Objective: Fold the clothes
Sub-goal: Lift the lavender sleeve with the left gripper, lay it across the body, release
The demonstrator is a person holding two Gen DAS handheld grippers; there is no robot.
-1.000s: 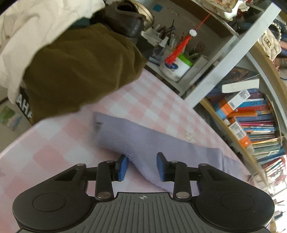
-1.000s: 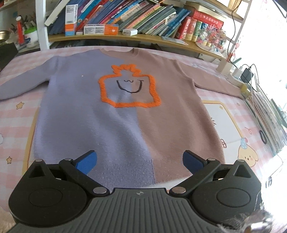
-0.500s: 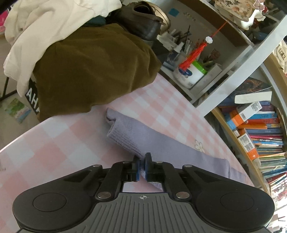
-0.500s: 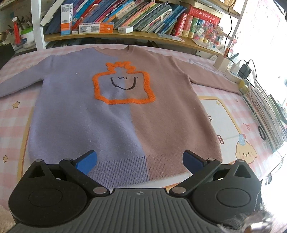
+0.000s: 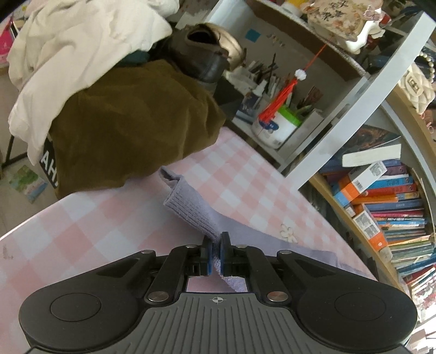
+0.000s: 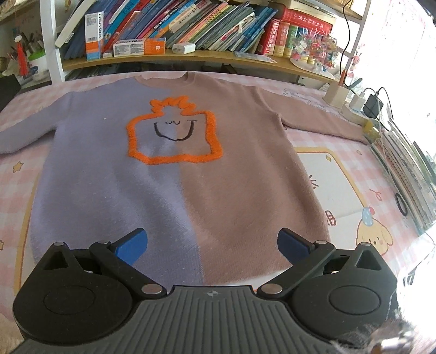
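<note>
A pink-and-white checked tablecloth point(image 5: 239, 185) is seen covering the table. Along its far edge a wooden shelf point(image 6: 190, 58) is packed with leaning books point(image 6: 207, 24), framed by a white upright point(image 5: 354, 103). Strong daylight is thrown in from the right, washing out that side. Beyond the table's left edge, pale floor point(image 5: 11, 196) is glimpsed.

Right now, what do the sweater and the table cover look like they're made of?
Sweater: soft fuzzy knit, likely wool or acrylic; ribbed lilac cuff, napped surface, tufted orange outline. Table cover: smooth pink-checked sheet, probably vinyl or coated cloth; slight sheen, lies flat.
</note>
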